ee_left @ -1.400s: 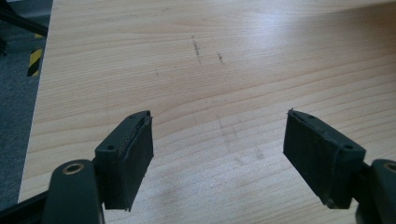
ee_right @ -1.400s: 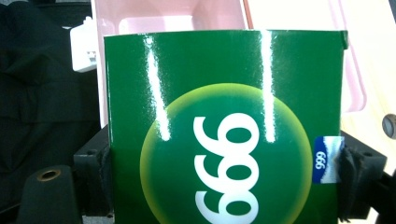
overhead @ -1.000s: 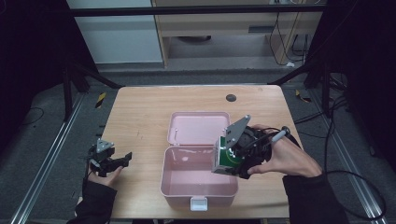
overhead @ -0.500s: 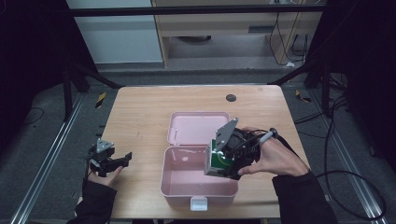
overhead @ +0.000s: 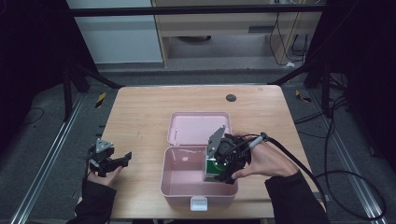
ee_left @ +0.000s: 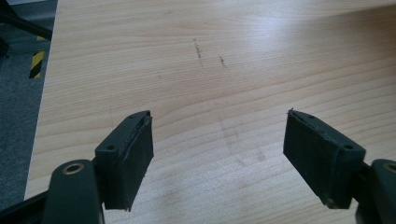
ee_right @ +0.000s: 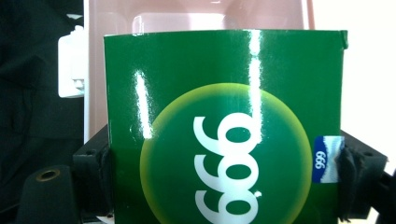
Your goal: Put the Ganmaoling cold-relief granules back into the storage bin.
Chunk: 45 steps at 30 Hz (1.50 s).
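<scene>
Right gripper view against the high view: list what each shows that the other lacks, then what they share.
Right gripper view alone: the white 999 print and yellow-green disc on the green box, clamped between the jaws. High view alone: the left gripper, jaws apart, at the wooden table's left edge, and the open lid lying flat. Both: the green box over the pink case.

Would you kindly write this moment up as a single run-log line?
right gripper: shut on green box, over open pink case | left gripper: open, empty, above table left of case
</scene>
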Available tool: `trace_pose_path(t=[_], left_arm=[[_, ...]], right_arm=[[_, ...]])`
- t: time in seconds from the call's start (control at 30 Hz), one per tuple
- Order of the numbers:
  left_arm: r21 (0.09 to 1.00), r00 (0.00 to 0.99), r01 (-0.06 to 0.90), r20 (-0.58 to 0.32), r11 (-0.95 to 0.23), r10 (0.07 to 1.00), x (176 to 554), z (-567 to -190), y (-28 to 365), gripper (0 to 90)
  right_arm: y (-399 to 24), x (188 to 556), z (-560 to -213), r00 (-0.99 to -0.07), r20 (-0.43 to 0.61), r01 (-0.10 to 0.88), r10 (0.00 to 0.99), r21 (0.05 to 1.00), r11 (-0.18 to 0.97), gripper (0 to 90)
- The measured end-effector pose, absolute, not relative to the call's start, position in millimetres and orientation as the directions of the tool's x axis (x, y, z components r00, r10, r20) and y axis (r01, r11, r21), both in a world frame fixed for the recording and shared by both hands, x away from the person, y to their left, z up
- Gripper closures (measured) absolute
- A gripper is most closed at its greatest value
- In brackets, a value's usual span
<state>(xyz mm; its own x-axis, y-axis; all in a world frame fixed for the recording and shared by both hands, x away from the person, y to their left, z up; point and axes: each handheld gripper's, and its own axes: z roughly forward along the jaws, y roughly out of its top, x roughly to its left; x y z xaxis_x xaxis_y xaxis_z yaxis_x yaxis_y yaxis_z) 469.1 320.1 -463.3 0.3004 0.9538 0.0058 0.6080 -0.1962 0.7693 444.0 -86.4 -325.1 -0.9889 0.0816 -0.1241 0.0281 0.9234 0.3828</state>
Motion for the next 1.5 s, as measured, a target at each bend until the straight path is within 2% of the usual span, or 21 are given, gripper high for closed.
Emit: trace_pose_path(t=[0.13,0.57,0.7,0.83,1.0,1.37,1.5], left_arm=[[0.770,0.300,0.607,0.006,-0.196,0.954,468.8,-463.0,320.1,23.5],[0.769,0.300,0.609,0.006,-0.196,0.954,469.5,-463.8,320.4,23.6],[0.769,0.300,0.608,0.006,-0.196,0.954,469.5,-463.8,320.7,23.5],[0.769,0.301,0.609,0.006,-0.197,0.954,469.6,-463.9,320.4,23.5],[0.767,0.302,0.610,0.008,-0.199,0.953,469.8,-464.0,320.6,23.5],[0.767,0.302,0.610,0.006,-0.199,0.953,469.8,-464.1,320.9,23.5],[0.768,0.302,0.609,0.005,-0.197,0.953,469.7,-464.0,320.8,23.5]], right_arm=[[-87.0,446.1,-332.9,-0.992,-0.094,0.043,0.088,0.399,0.916,16.2],[-86.1,450.0,-356.4,-0.993,-0.078,0.053,0.085,0.349,0.936,16.0],[-82.9,450.4,-360.4,-0.995,-0.068,0.044,0.073,0.362,0.931,15.9],[-80.1,451.7,-367.7,-0.995,-0.075,0.035,0.063,0.327,0.945,15.7],[-83.3,453.1,-374.8,-0.996,-0.054,0.055,0.078,0.342,0.938,15.6],[-77.3,456.1,-387.8,-0.997,-0.036,0.057,0.069,0.267,0.962,13.1],[-80.4,457.8,-382.4,-0.995,-0.047,0.067,0.084,0.293,0.954,12.4]])
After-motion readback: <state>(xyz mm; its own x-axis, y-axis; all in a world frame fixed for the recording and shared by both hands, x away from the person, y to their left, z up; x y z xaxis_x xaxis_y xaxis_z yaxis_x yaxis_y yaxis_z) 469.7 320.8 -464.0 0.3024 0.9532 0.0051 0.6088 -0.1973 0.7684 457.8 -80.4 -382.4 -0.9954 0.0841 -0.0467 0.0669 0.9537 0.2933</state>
